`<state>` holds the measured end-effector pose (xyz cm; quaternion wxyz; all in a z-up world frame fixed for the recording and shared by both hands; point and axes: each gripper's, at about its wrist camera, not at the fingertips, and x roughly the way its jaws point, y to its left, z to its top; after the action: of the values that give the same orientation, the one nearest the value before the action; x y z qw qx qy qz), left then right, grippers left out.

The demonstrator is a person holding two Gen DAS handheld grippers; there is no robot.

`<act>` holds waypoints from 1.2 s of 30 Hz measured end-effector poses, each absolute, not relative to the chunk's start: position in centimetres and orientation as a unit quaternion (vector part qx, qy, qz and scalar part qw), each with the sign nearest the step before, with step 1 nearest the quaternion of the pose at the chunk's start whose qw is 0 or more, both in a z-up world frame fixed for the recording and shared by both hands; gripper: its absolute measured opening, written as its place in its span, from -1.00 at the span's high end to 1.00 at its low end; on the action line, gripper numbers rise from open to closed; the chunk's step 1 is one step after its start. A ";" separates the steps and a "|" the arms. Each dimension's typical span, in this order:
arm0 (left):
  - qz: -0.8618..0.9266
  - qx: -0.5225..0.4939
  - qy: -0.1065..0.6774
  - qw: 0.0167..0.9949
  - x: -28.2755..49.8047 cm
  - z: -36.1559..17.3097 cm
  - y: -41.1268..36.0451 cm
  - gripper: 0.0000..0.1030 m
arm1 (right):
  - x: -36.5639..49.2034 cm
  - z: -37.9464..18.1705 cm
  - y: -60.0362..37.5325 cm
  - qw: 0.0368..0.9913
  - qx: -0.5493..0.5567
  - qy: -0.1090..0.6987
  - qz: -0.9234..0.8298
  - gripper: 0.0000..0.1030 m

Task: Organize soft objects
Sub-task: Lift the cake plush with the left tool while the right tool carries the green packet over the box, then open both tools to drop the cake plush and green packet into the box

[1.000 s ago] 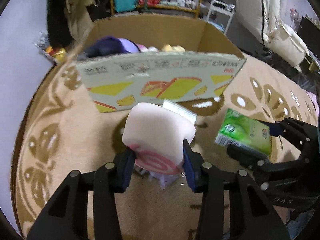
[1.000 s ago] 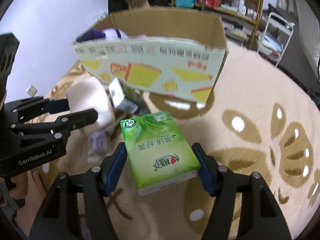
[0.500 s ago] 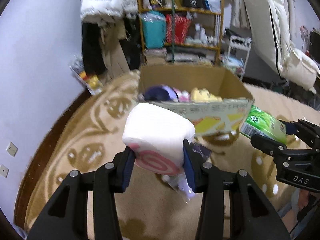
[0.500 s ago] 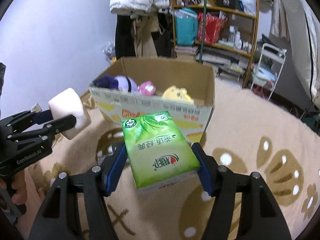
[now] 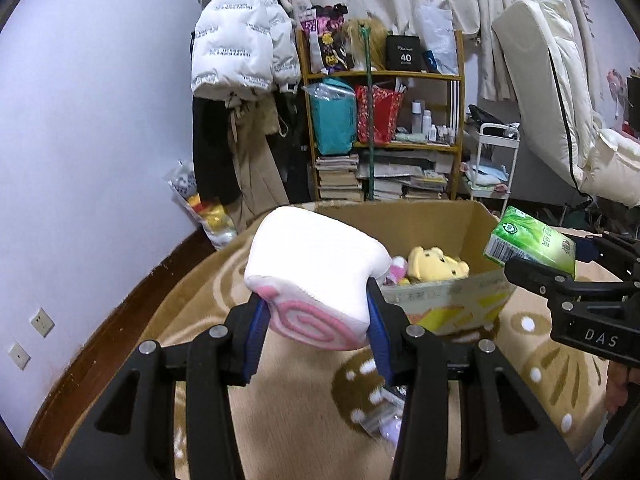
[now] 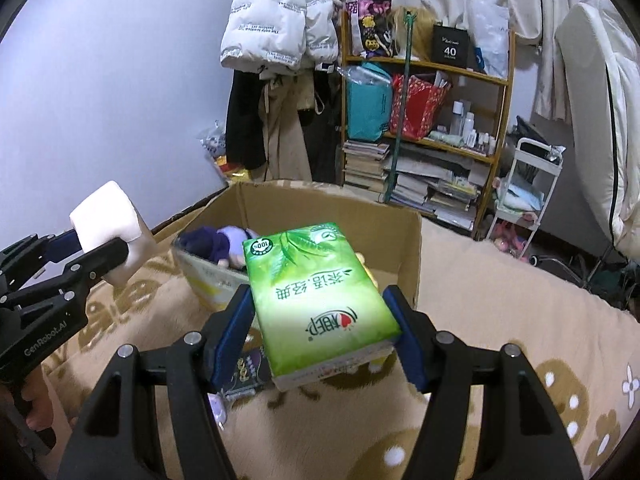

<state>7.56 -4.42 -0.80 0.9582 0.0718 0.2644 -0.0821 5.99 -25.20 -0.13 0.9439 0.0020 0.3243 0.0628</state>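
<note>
Both grippers are coming up off the patterned rug [image 6: 500, 280] together now, and the view is opening out: a second ago the cardboard box [image 6: 404, 248] was filling the frame side-on, and now both cameras are looking down over its near wall into the open top. The left gripper [image 5: 316, 316] is squeezing the white swiss-roll plush [image 5: 312, 276] with the pink spiral end, blue pads pressed into its sides, holding it just short of the box's near-left corner. The right gripper [image 6: 324, 332] is clamping the green tissue pack [image 6: 320, 296] by its long edges, hanging it in front of the box's near wall, a little above the rim.

Inside the box, a yellow bear plush [image 5: 436, 266] and a purple plush [image 6: 218, 246] are already lying on the floor of it.

What this is meaning for the job: the lift looks done, both soft items are clear of the rug and above rim level, so carrying forward over the box and letting go seems the next call. A small dark packet [image 6: 244, 372] is lying on the rug in front of the box, not yet picked up.
</note>
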 end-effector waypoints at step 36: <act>-0.113 0.106 0.287 0.945 15.1 -2.9 -9.6 0.09 | 13.4 -1.9 -26.1 0.946 -0.018 0.321 0.046 -0.35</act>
<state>15.10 -9.60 -2.92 0.9455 0.1055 0.2865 -0.1133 13.40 -26.10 -1.86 0.9457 -0.0182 0.3213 0.0462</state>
